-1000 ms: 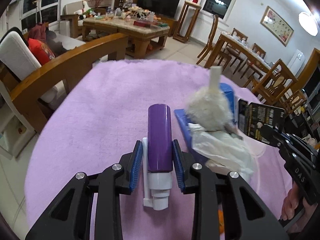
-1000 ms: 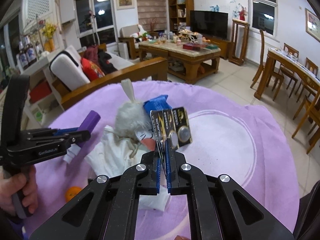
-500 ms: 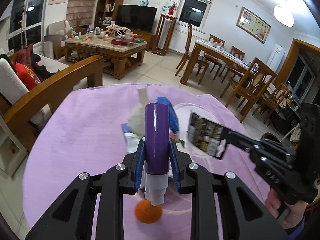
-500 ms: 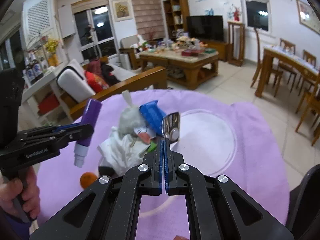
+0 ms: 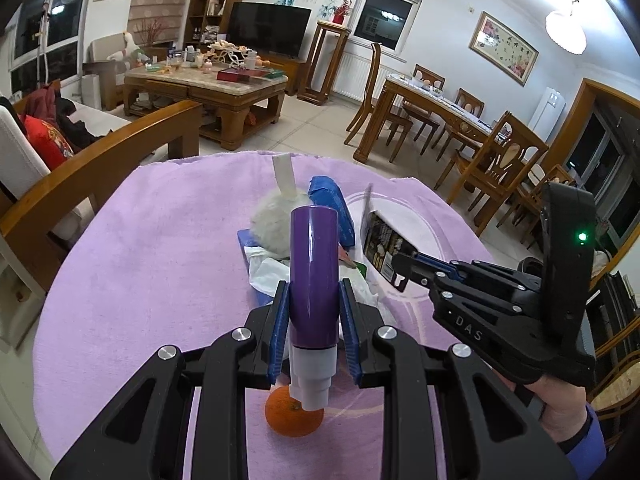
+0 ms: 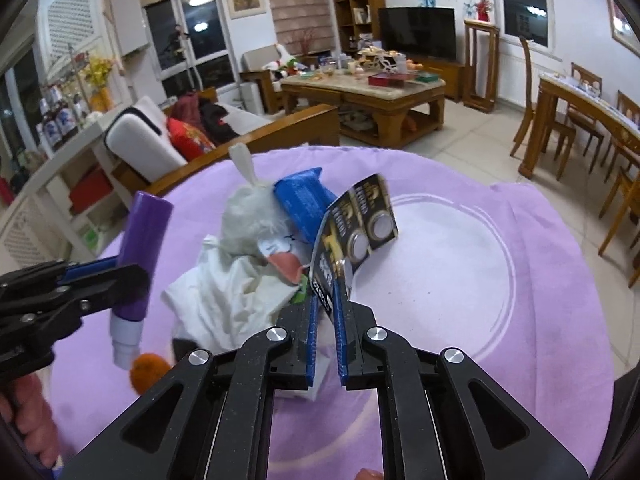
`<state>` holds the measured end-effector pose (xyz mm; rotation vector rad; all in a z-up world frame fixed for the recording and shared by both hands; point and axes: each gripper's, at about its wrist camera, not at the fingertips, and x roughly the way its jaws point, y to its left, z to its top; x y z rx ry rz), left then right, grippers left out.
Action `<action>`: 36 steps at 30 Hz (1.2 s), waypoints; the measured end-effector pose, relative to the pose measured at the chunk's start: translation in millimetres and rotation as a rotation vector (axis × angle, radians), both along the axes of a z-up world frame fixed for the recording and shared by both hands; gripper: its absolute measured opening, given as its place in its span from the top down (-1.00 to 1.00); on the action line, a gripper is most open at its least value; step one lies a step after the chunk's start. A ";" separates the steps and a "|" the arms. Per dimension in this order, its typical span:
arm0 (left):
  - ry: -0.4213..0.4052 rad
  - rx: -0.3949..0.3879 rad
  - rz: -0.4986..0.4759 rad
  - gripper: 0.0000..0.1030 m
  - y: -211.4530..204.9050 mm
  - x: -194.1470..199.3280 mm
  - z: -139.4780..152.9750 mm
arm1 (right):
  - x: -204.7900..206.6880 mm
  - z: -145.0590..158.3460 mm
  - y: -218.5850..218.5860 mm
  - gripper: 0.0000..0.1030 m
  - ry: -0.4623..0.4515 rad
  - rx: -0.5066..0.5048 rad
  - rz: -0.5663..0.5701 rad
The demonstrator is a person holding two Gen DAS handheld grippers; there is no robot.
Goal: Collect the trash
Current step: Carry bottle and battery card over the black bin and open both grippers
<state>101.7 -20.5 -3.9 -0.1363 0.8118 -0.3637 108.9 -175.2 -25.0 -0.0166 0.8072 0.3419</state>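
My left gripper (image 5: 313, 286) is shut on a purple tube (image 5: 314, 272) with a white cap, held in the air above an orange (image 5: 294, 416). My right gripper (image 6: 325, 296) is shut on the lower edge of a black-and-gold button-battery card (image 6: 356, 224), which tilts up over the trash pile. The pile lies on the purple cloth (image 6: 480, 320): a white fluffy bundle (image 6: 248, 216), a blue packet (image 6: 304, 200) and crumpled white tissue (image 6: 228, 296). In the right wrist view the left gripper (image 6: 120, 276) with the tube (image 6: 144, 248) stands left of the pile.
The round cloth-covered table drops off on all sides. A wooden sofa arm (image 5: 100, 160) runs along its far left edge. Dining chairs (image 5: 496, 164) stand to the right, and a coffee table (image 5: 208, 80) beyond. A hand (image 5: 560, 412) holds the right gripper's handle.
The left gripper has lifted the purple tube off the cloth, and the orange now shows beneath it. The right gripper's battery card has swung from edge-on to face-on.
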 end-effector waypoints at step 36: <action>-0.146 0.029 -0.429 0.52 -230.9 -71.2 44.0 | -185.3 82.8 -269.1 0.96 -0.228 0.292 -0.355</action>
